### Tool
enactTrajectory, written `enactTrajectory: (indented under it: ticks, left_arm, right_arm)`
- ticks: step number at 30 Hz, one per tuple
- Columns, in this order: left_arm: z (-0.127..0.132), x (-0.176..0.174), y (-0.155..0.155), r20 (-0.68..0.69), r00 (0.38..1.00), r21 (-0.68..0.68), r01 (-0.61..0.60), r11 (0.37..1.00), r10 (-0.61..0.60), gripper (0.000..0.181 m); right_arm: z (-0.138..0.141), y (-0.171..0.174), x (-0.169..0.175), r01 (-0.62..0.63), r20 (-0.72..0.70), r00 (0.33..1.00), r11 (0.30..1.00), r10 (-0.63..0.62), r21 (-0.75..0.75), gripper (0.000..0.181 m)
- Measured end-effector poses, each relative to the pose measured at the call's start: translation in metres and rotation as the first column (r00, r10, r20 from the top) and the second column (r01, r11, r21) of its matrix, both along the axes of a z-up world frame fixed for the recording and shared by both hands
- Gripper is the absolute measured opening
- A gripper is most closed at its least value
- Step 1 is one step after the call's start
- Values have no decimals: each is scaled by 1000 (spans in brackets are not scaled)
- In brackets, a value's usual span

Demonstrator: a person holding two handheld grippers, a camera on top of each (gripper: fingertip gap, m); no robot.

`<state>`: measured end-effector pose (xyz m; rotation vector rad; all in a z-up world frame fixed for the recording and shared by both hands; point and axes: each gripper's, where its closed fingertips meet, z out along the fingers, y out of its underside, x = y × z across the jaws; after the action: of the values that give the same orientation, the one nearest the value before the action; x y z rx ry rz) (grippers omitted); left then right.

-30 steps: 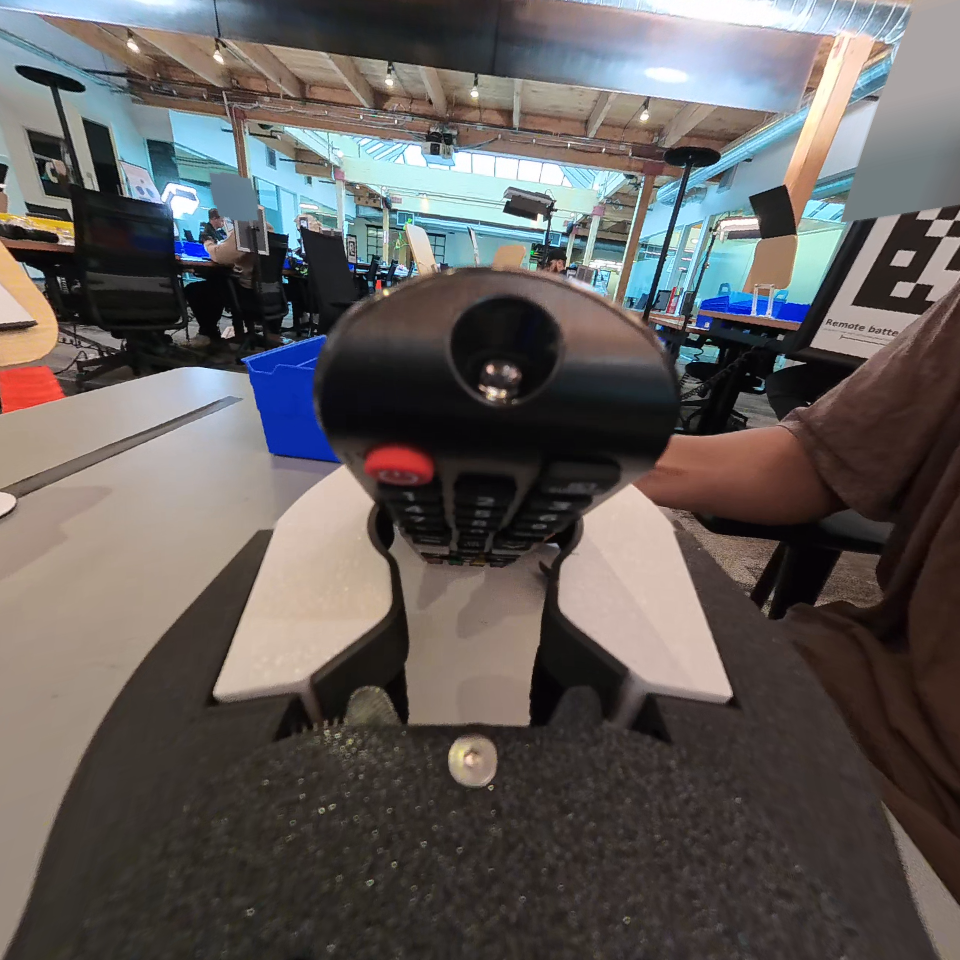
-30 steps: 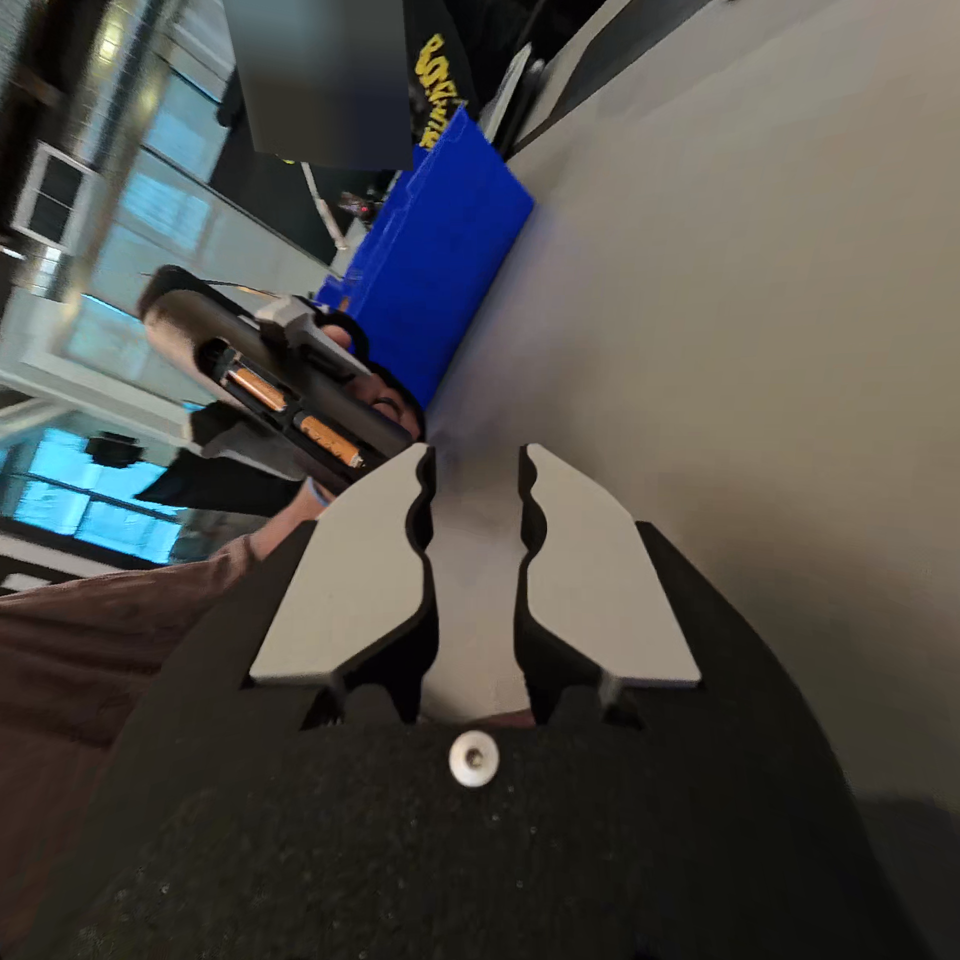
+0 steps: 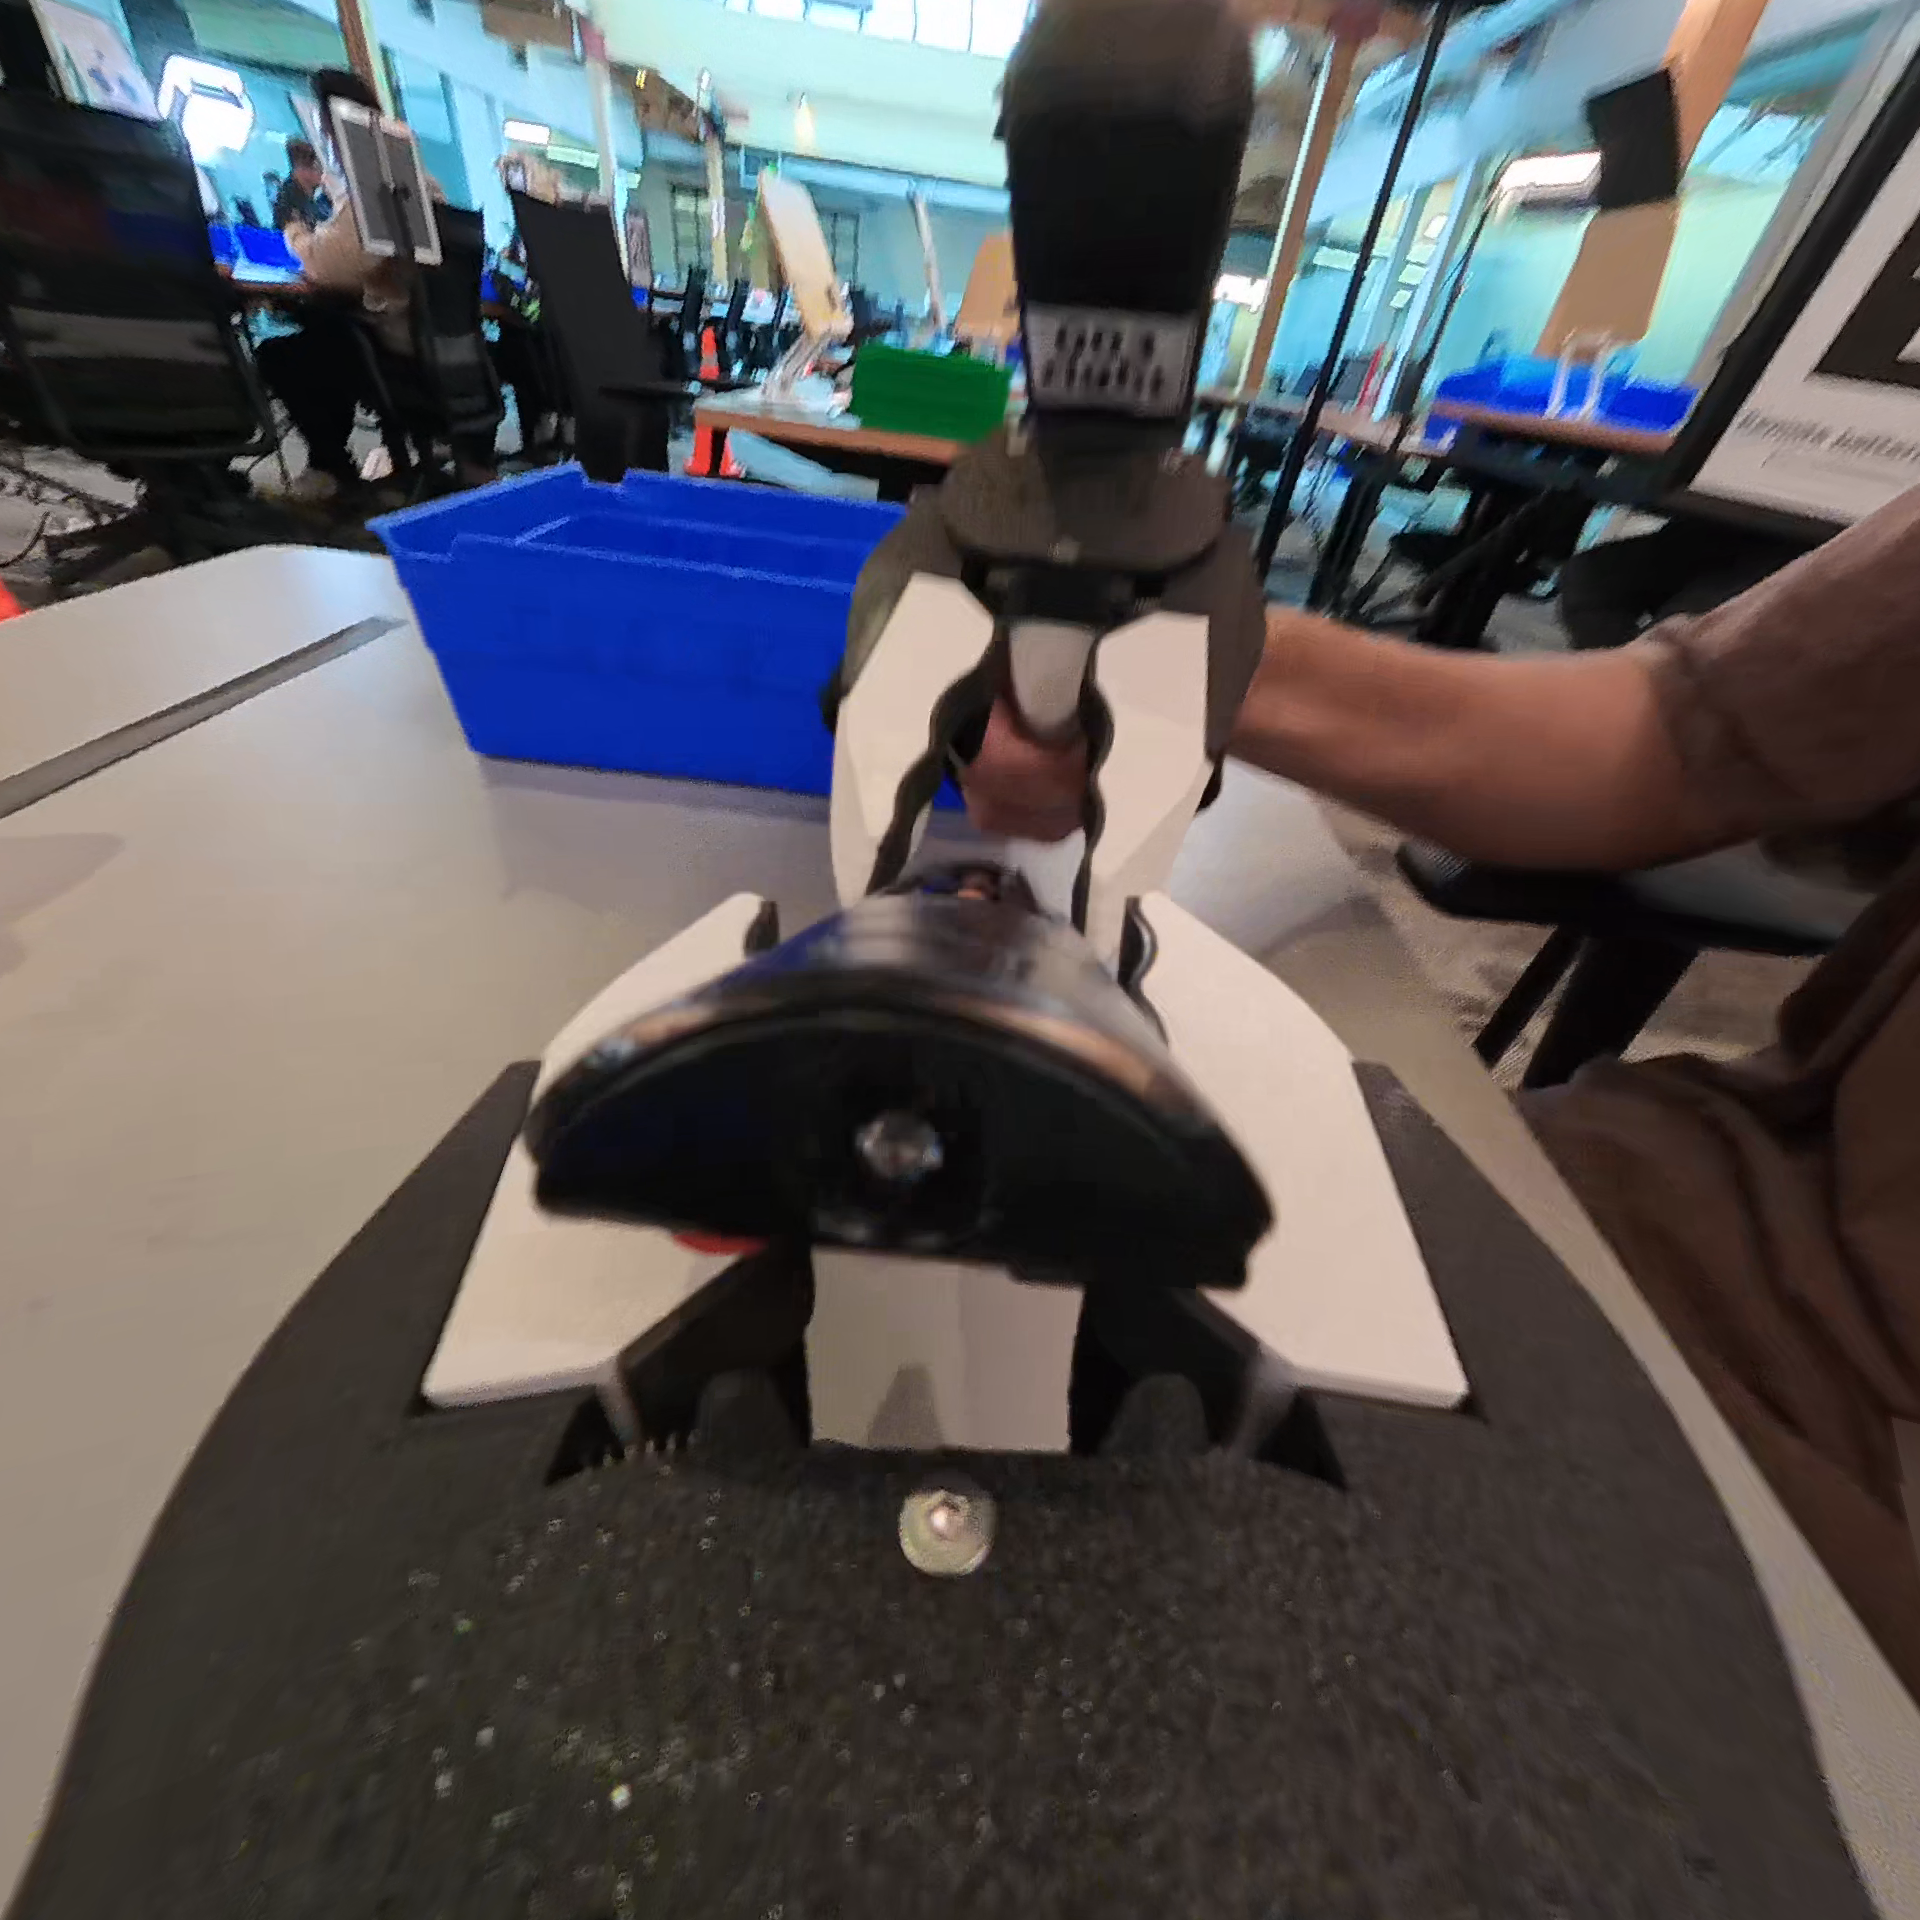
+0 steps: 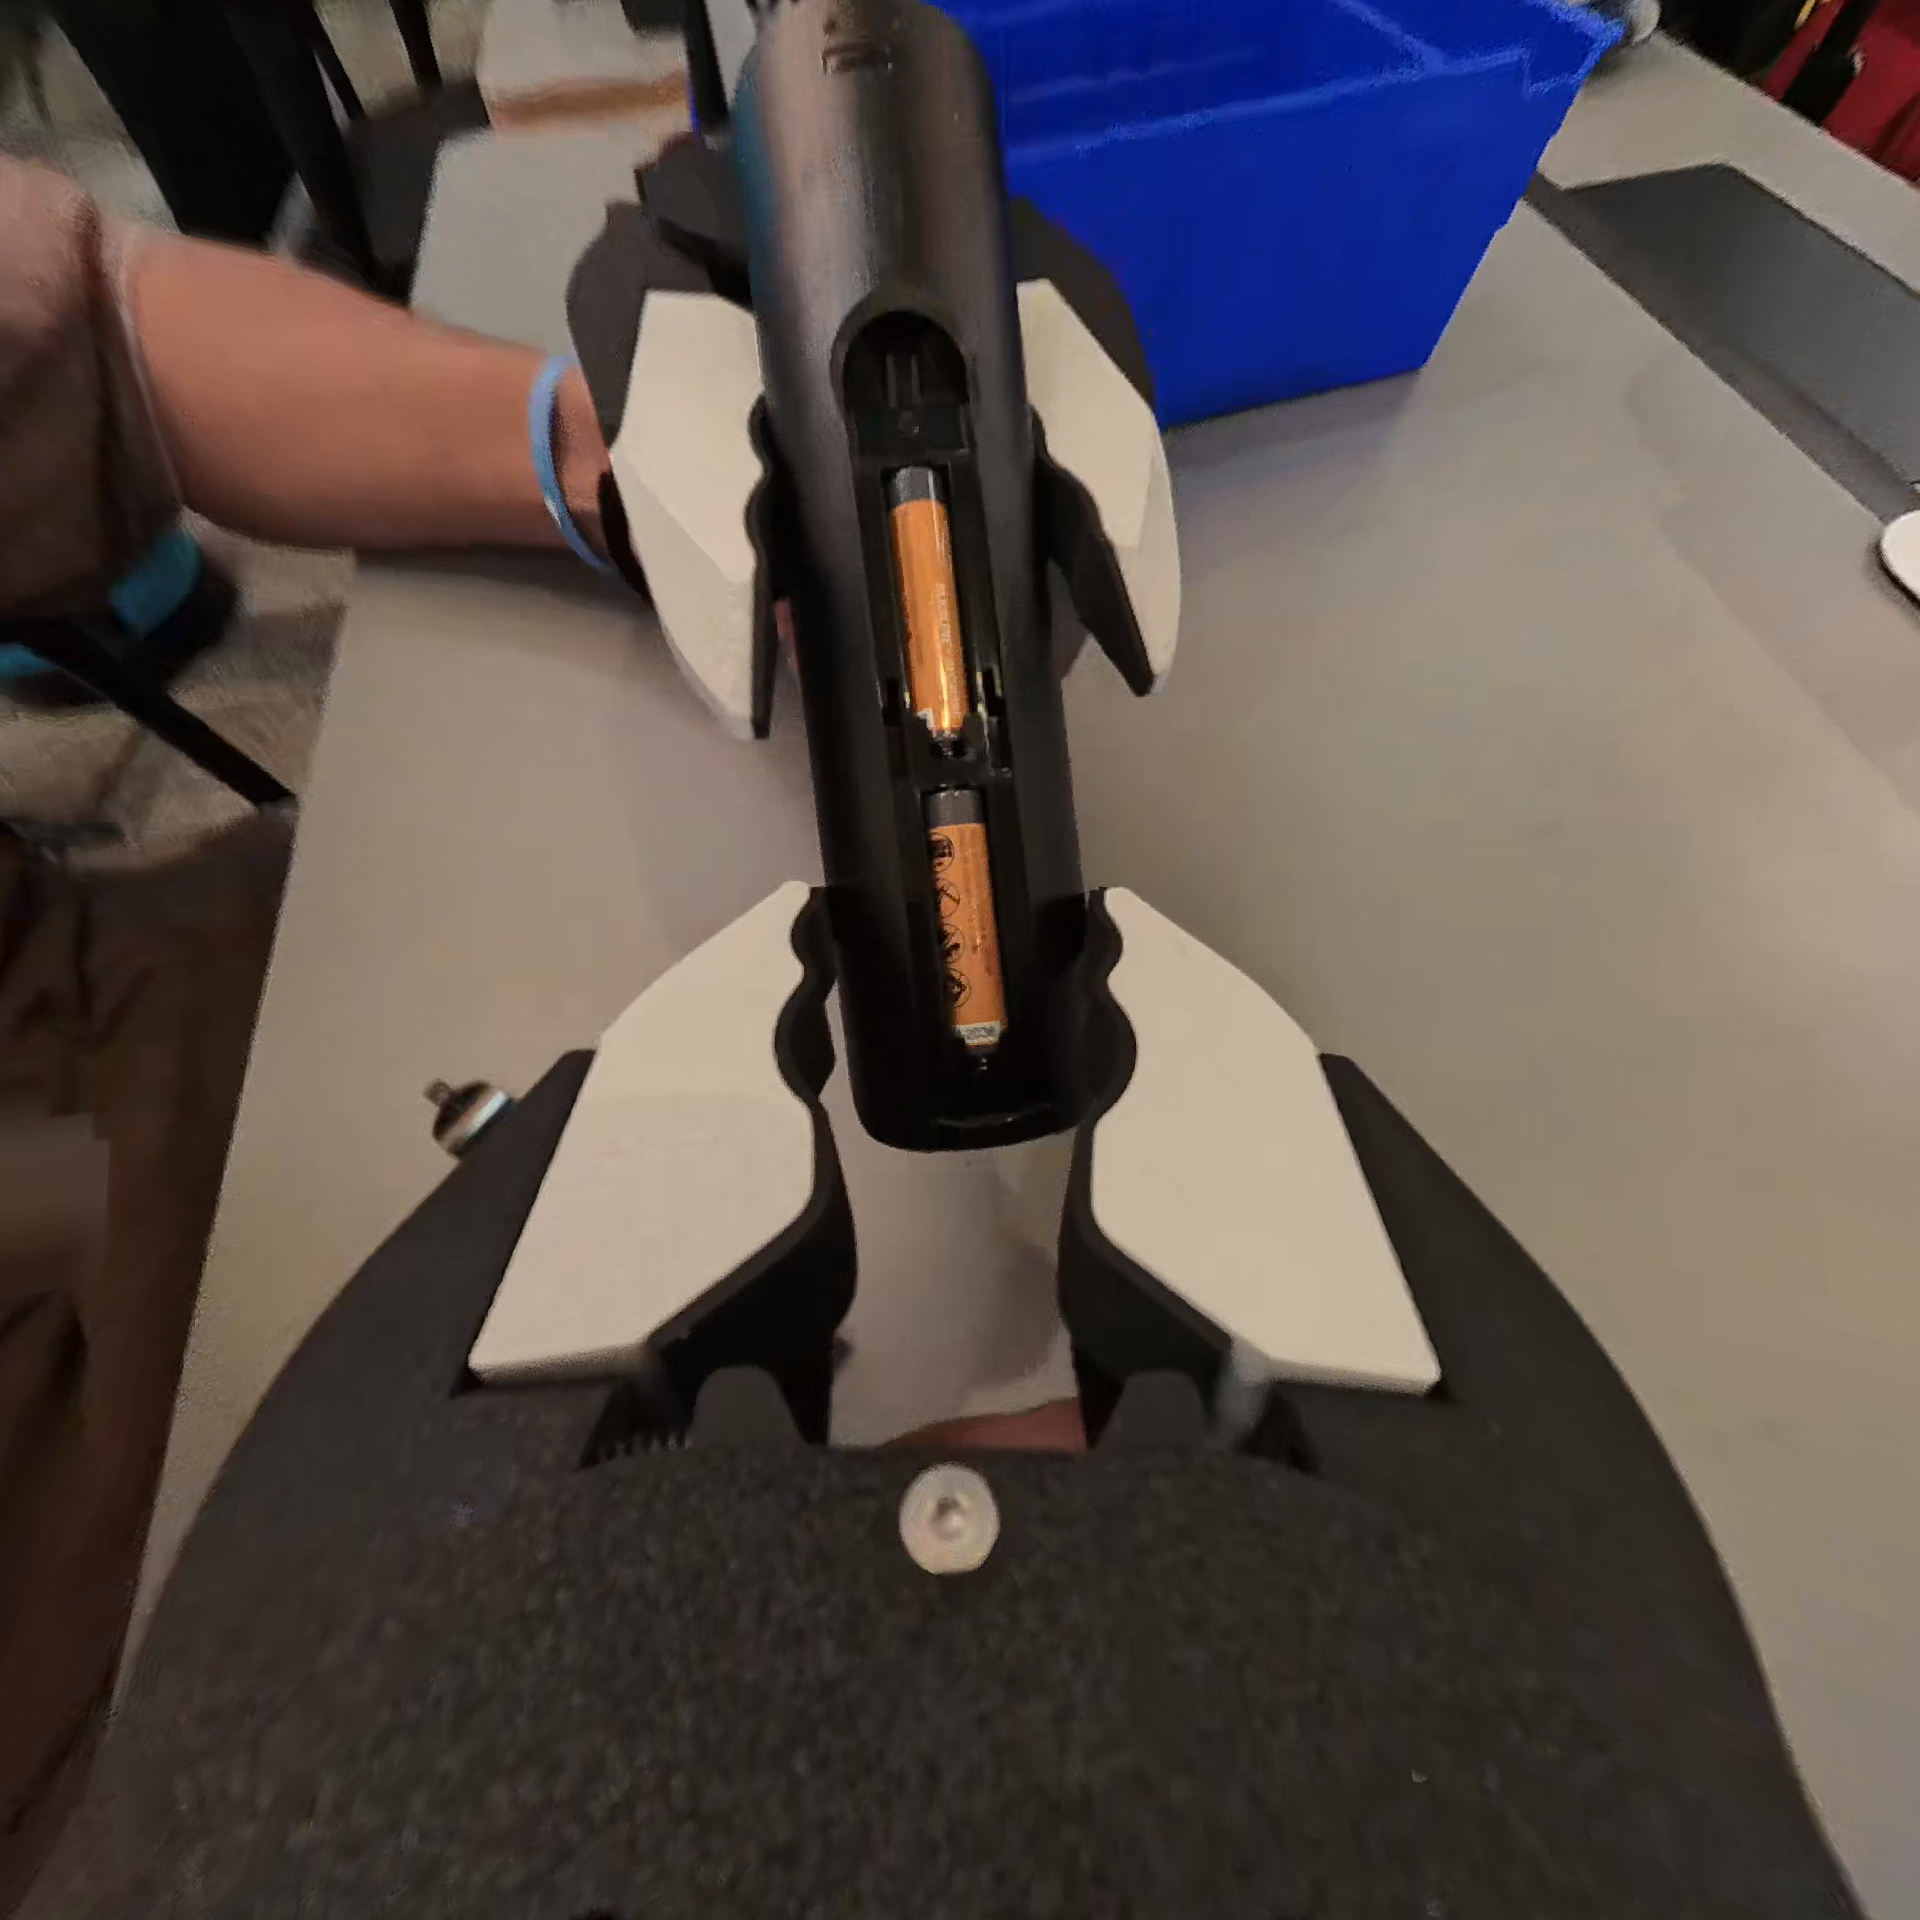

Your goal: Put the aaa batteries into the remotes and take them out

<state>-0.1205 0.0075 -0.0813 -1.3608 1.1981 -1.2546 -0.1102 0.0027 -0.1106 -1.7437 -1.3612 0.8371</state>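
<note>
Across the lower frame of both views lies the grey worktop [image 4: 1455,831], with a blue bin [image 4: 1299,208] at upper right of the right wrist view. At centre frame, the black remote [image 4: 935,727] is clamped by the left gripper [image 4: 894,540], fingers closed on its sides. The right gripper [image 4: 956,997] flanks the near end; whether its fingers touch cannot be told. Two orange AAA batteries [image 4: 925,603] sit in line in the open compartment.
</note>
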Motion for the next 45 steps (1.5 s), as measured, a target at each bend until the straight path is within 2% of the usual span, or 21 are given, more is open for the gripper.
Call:
enactTrajectory:
  ticks: [4,7,11,16,18,21,23,25,30,32,39,45]
  left_arm:
    - [-3,-6,8,-33,999,-35,-21,999,19,67]
    - [-6,-8,12,-65,997,-15,-40,999,39,66]
    - [-14,-8,14,-110,992,5,-52,999,53,69]
    - [-17,-9,17,-113,992,-13,-57,998,56,71]
    - [-16,-10,16,-110,993,-18,-48,999,46,64]
    - [-17,-10,15,-117,992,1,-49,999,49,63]
    - [-12,-10,17,-75,996,-26,-56,998,54,82]
    - [-9,-11,18,-54,997,-56,-49,997,46,85]
    - [-15,-11,17,-110,993,-15,-52,999,50,81]
    - [-16,-11,16,-116,992,-10,-43,999,42,74]
    - [-25,-14,17,-191,980,28,-49,998,53,79]
    - [-40,-8,11,-267,963,56,-24,998,38,81]
  right_arm:
    - [0,12,13,-6,153,988,999,-1,46,46]
    - [5,16,18,-36,184,982,999,29,39,46]
    - [-2,18,25,-69,286,956,997,59,23,46]
    - [1,19,37,-67,302,952,998,57,22,46]
    - [0,19,36,-71,290,955,997,60,27,46]
    - [-10,20,35,-79,301,951,997,72,13,46]
    - [-12,20,32,-89,296,952,996,78,24,46]
    - [-11,19,29,-91,262,961,996,85,13,45]
    - [-10,18,32,-101,222,970,995,100,-8,45]
    - [-8,19,32,-94,217,972,996,92,1,45]
    - [16,17,31,-79,216,974,995,64,65,45]
    - [18,14,32,-95,203,976,994,81,60,45]
